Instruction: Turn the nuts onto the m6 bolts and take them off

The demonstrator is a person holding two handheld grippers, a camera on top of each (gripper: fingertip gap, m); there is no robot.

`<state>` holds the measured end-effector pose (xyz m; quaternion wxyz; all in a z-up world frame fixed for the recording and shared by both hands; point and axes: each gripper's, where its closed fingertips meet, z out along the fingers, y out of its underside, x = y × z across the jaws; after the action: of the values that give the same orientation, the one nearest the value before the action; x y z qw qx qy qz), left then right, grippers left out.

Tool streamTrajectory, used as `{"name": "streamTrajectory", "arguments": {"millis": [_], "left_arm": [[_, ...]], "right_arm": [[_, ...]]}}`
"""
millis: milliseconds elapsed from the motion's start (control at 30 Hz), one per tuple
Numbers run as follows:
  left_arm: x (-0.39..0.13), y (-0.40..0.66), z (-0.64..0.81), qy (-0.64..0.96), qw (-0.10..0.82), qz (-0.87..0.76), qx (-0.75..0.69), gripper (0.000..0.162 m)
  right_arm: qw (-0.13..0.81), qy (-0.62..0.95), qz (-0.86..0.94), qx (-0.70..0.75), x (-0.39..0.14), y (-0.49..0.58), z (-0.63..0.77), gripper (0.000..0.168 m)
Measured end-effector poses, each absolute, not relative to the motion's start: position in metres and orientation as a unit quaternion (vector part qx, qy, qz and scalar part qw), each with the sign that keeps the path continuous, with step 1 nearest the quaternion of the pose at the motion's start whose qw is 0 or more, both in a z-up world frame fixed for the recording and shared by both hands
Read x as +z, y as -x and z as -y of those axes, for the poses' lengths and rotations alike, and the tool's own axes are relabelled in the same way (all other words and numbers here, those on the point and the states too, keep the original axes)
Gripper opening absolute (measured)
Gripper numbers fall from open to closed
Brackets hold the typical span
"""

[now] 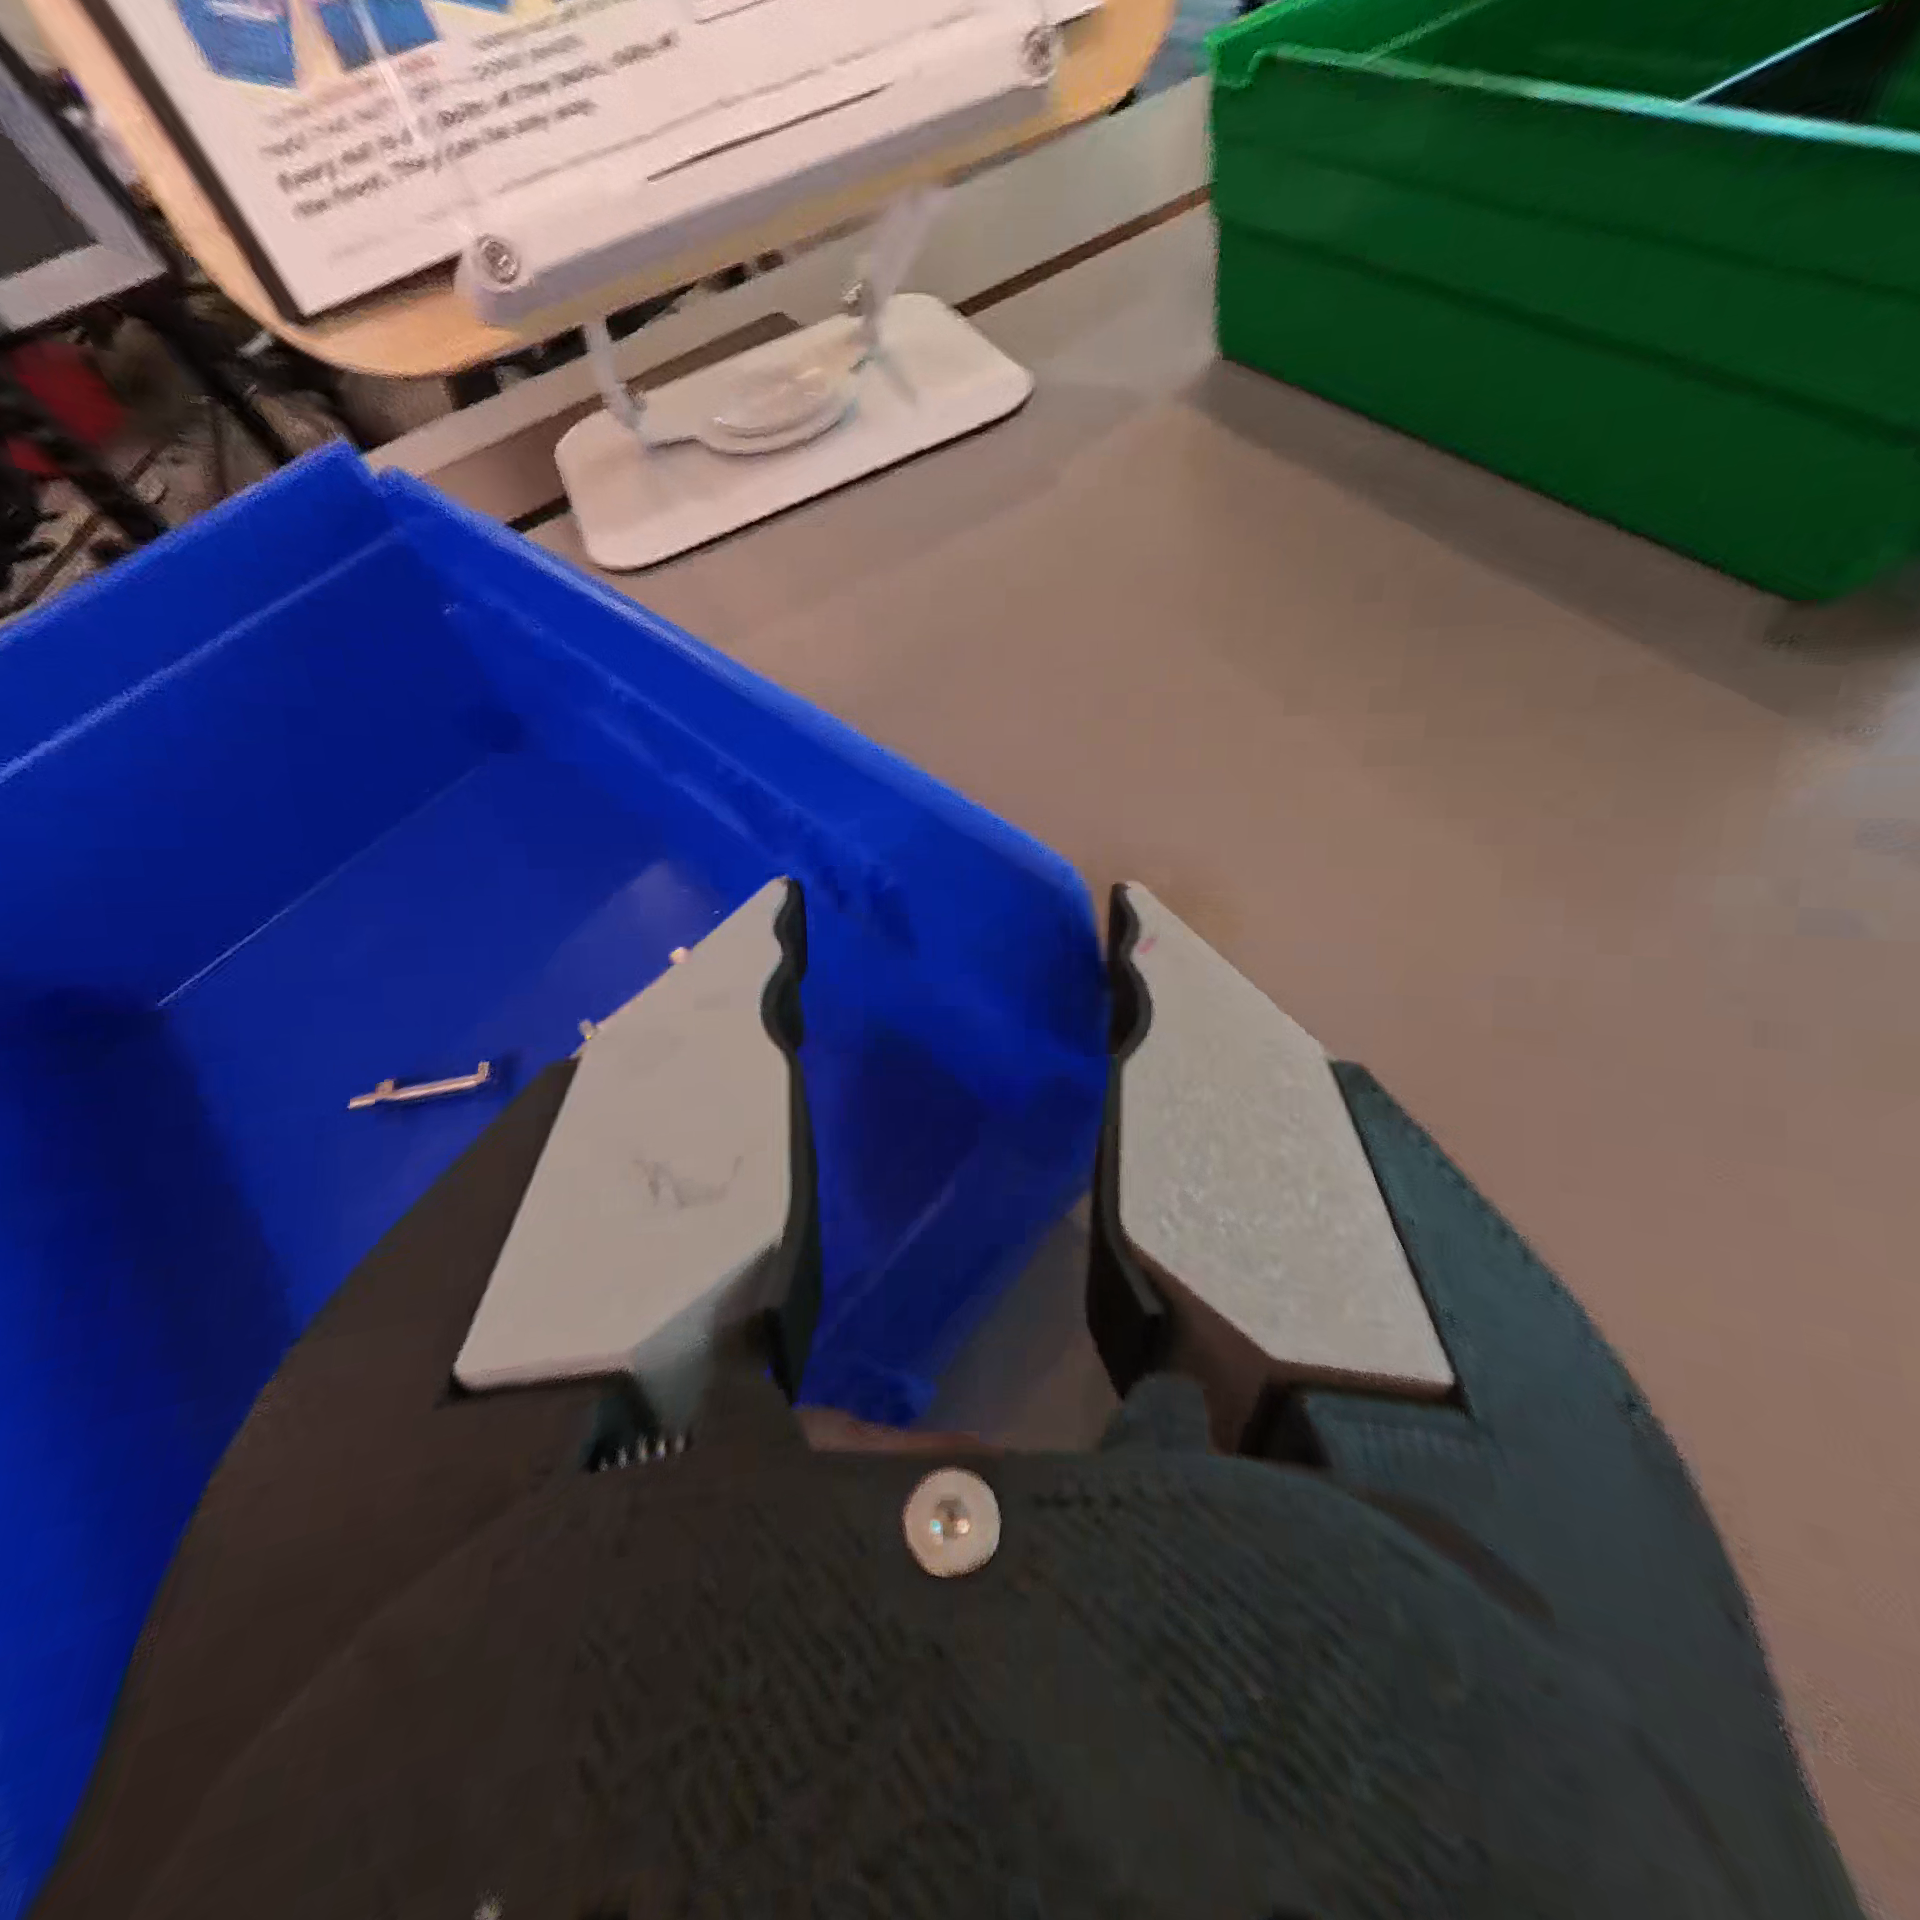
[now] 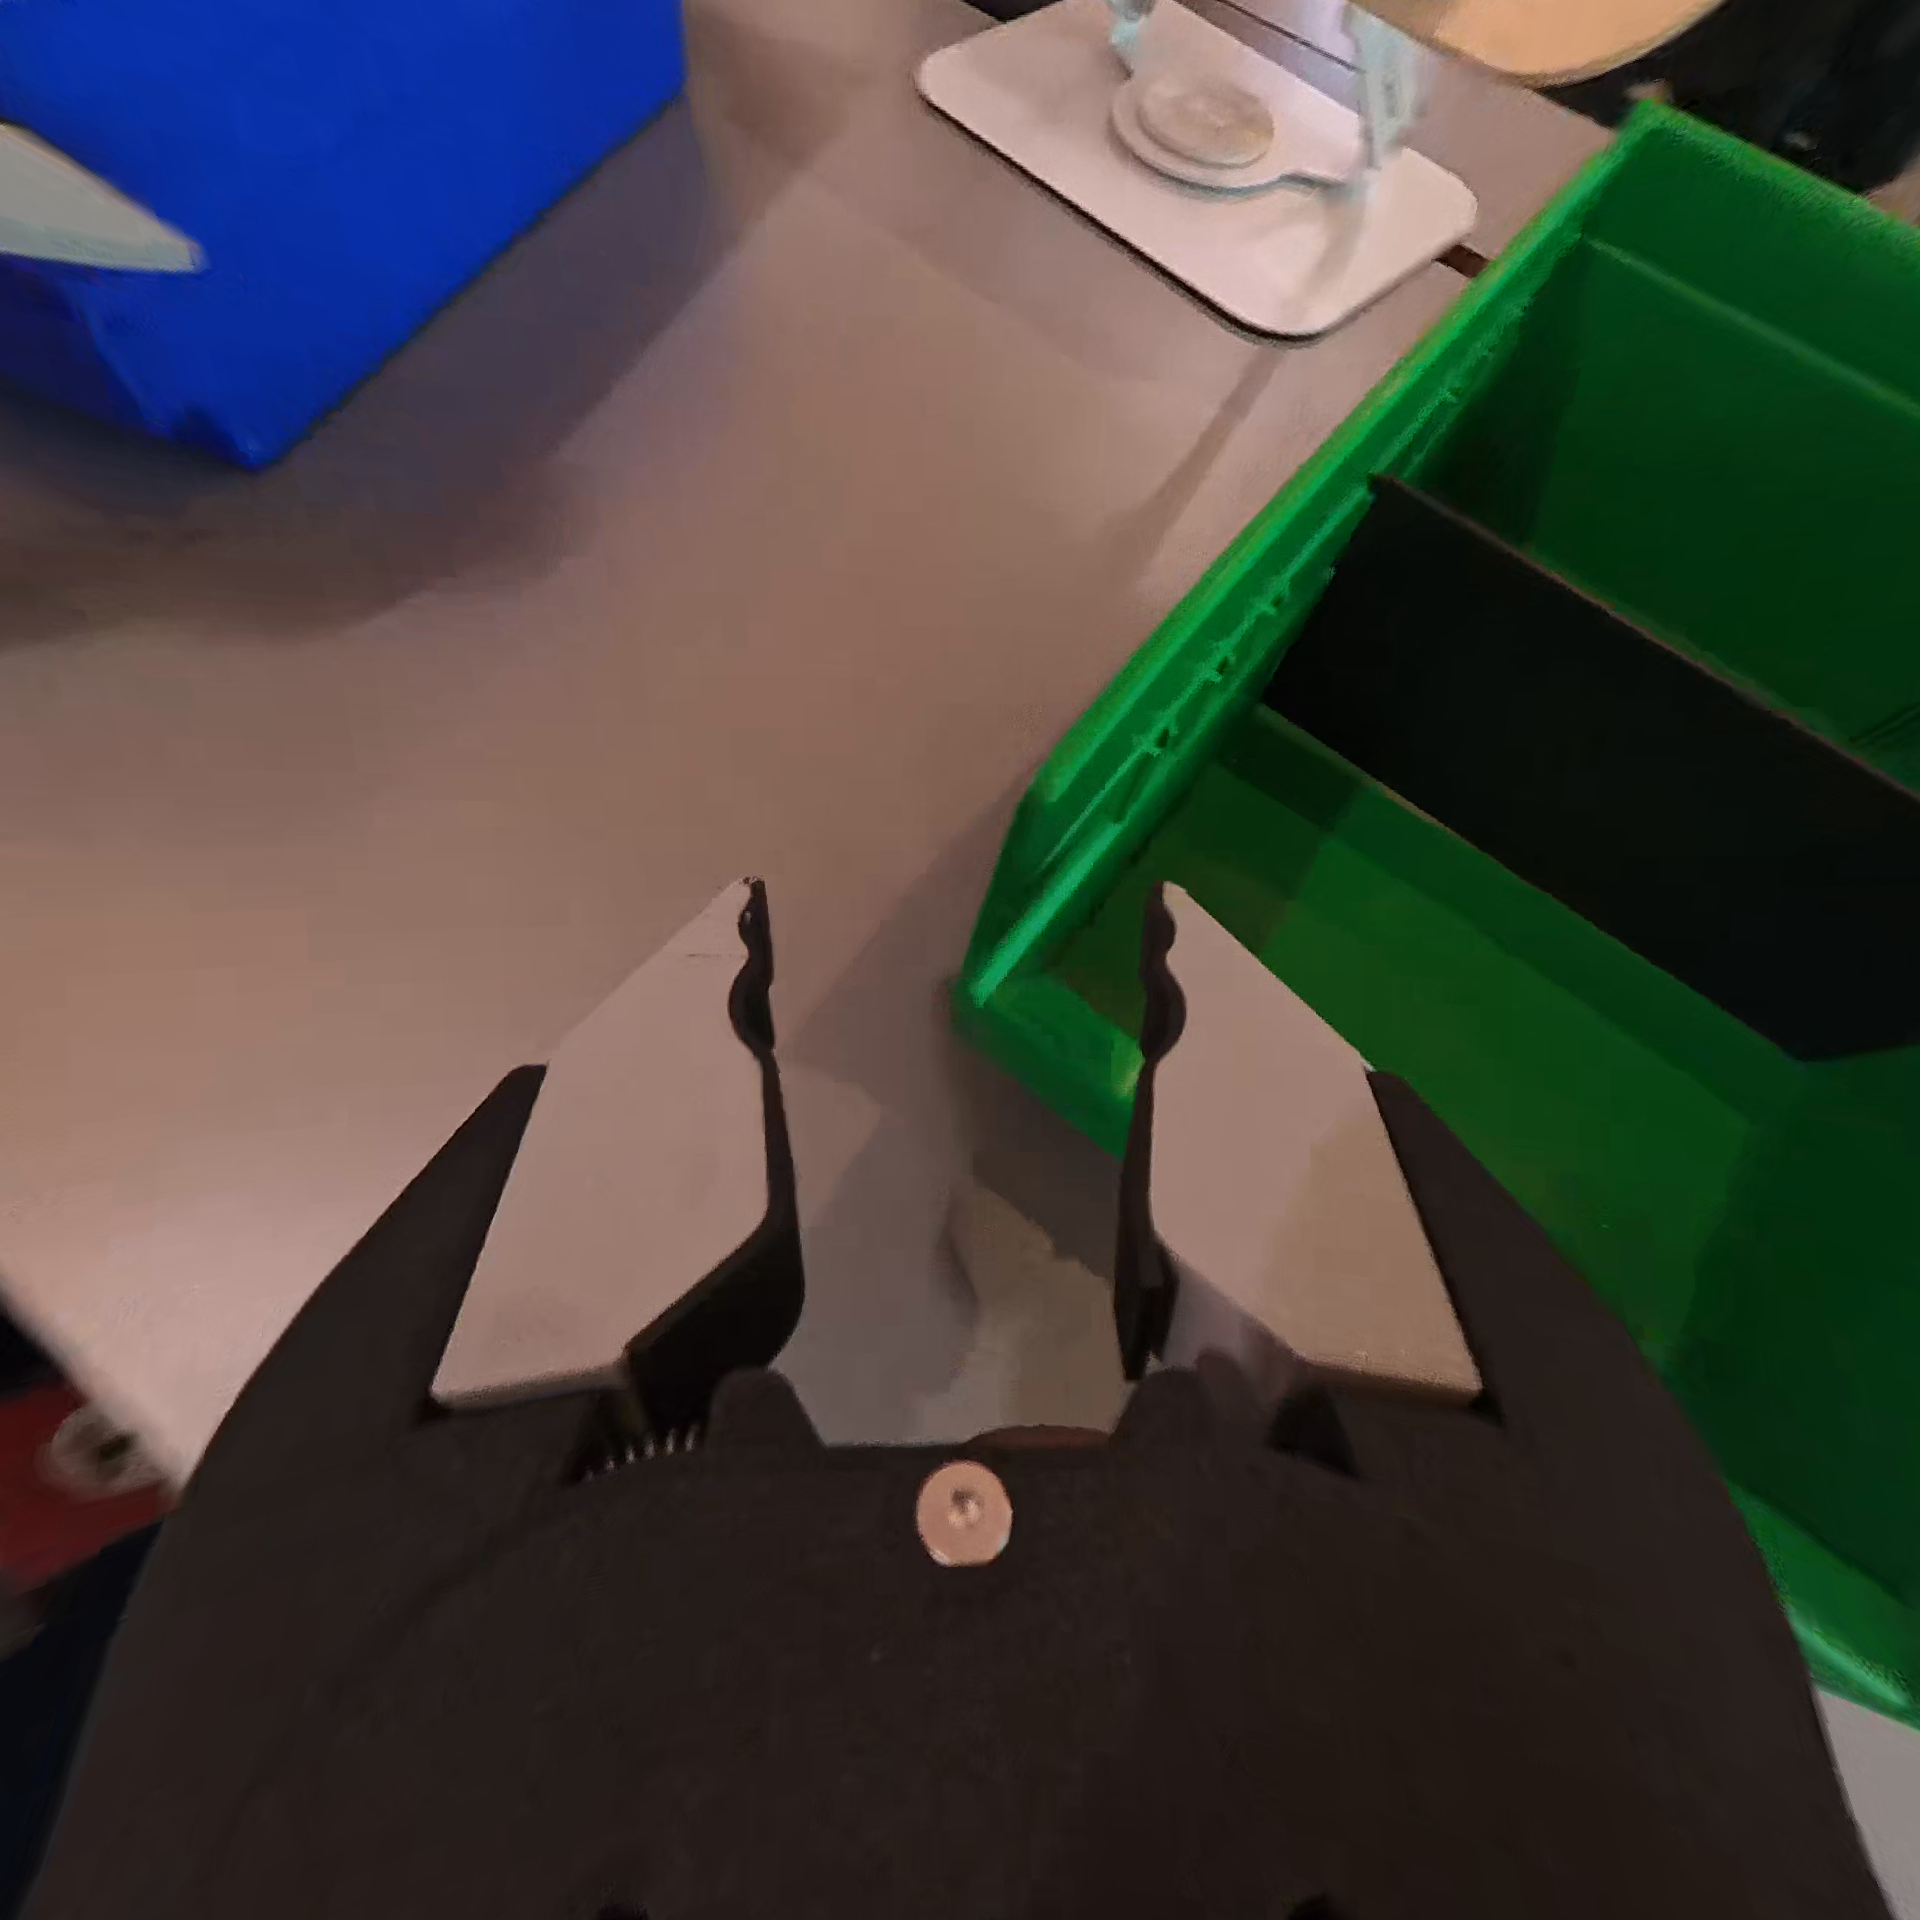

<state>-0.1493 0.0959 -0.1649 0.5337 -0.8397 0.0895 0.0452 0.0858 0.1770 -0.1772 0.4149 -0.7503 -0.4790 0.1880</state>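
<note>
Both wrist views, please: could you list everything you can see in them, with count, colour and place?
Blue bin: one, blue, on the table's left side.
Small metal parts: a few, silvery, on the blue bin's floor; too blurred to tell what they are.
Green bin: one, green, on the table's right side.
Divider: one, black, across the green bin.
Stand: one, white, at the table's far edge, carrying a printed sheet.
Table: one, grey-brown.
Left gripper: one, black with grey fingers, open, over the blue bin's near corner.
Right gripper: one, same make, open, at the green bin's near corner.
</note>
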Motion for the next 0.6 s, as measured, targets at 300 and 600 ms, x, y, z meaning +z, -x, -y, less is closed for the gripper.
{"name": "streamTrajectory", "arguments": {"millis": [300,600], "left_arm": [[-0.169,0.205,-0.067,0.843,0.518,-0.057,0.131,0.013],[-0.169,0.292,0.004,0.827,0.535,0.041,0.169,0.004]], "right_arm": [[0.439,0.759,0.474,0.086,-0.198,-0.114,-0.205,0.014],[0.452,0.792,0.408,0.05,-0.199,-0.176,-0.213,0.0]]}}
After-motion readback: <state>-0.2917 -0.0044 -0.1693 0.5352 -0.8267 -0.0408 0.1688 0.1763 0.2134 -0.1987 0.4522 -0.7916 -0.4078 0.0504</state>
